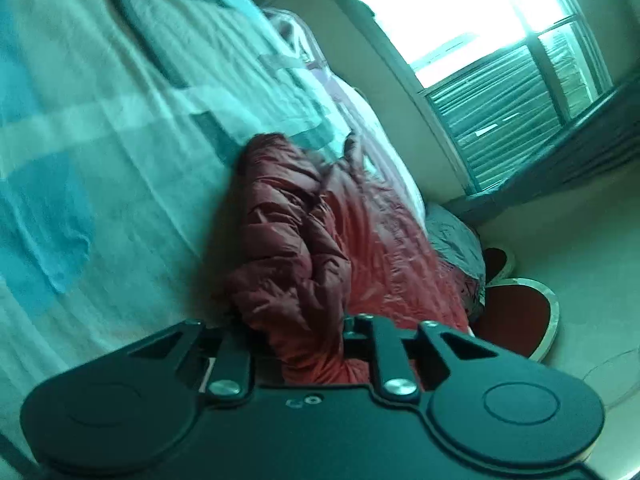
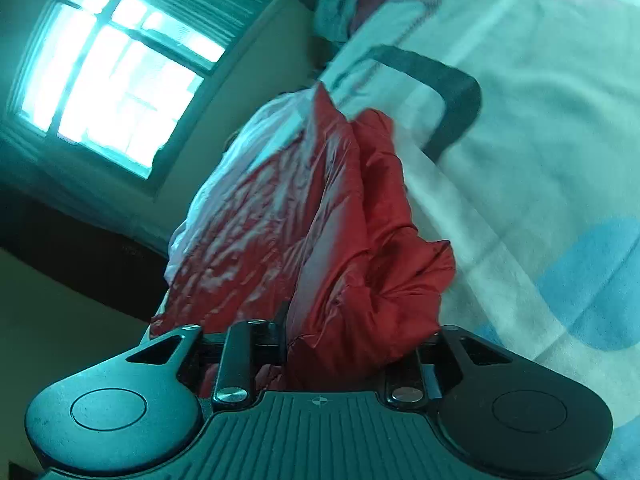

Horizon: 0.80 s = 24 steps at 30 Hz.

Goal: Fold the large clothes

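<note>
A red puffy jacket lies bunched on the bed, near its edge. In the left wrist view a thick fold of it runs down into my left gripper, which is shut on the fabric. The cloth hides its fingertips. In the right wrist view the same jacket rises in a crumpled ridge from my right gripper. That gripper is also shut on a bunch of the red cloth, and its fingertips are buried in it.
The bed has a teal and white patterned sheet. A white cloth lies under the jacket's far side. A grey cloth hangs at the bed edge above red slippers on the floor. A bright window is behind.
</note>
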### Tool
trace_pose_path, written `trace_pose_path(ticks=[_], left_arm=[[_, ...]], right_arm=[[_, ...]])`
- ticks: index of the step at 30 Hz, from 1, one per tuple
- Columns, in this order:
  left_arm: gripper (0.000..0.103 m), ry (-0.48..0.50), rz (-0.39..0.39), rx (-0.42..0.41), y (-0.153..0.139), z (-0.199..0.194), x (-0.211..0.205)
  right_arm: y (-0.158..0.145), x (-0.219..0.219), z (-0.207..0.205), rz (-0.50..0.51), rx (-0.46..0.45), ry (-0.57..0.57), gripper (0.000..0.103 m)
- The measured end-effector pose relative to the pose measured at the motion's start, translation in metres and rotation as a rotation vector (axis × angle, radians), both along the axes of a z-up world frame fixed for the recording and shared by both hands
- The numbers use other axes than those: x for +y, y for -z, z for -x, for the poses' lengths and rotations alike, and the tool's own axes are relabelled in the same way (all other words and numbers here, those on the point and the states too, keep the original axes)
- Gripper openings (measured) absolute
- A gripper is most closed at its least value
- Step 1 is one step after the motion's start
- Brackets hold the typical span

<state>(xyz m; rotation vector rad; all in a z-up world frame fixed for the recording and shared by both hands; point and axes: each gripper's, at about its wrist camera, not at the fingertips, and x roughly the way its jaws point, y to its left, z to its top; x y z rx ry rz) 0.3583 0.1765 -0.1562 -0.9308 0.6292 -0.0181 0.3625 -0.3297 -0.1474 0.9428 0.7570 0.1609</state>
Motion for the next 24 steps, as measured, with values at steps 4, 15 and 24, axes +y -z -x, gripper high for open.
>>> trace_pose_path(ticks=[4,15,24], left_arm=[[0.017,0.007,-0.005,-0.011,-0.010,0.022,0.001],[0.017,0.003,0.011,0.023,-0.004,0.120,-0.009],[0.017,0.001,-0.011,0.025,-0.007,0.193,-0.018]], right_arm=[[-0.011,0.002,0.011,0.029,-0.013,-0.031,0.025],[-0.023,-0.014,0.106,0.050,0.013,-0.064,0.025],[-0.020,-0.029,0.189,0.026,0.037,-0.063,0.025]])
